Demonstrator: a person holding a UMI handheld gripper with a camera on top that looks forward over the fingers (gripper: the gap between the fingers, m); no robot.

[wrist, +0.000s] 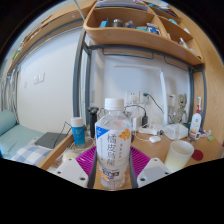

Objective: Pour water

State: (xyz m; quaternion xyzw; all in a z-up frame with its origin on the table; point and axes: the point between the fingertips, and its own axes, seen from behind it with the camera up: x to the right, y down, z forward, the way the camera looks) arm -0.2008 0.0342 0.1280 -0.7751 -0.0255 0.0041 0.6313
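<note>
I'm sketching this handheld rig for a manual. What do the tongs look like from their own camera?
The tongs have two pale, whitish fingers with angular tips. Each carries a magenta pad with a ribbed surface on its inner face. No cables, markings or sleeve are visible.

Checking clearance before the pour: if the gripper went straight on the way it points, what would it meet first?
The water bottle already stands between the gripper's fingers, so it comes first. Whether the pads press on it is hard to tell. Beyond it, probably clutter at the back of the desk; depth is unclear.
</note>
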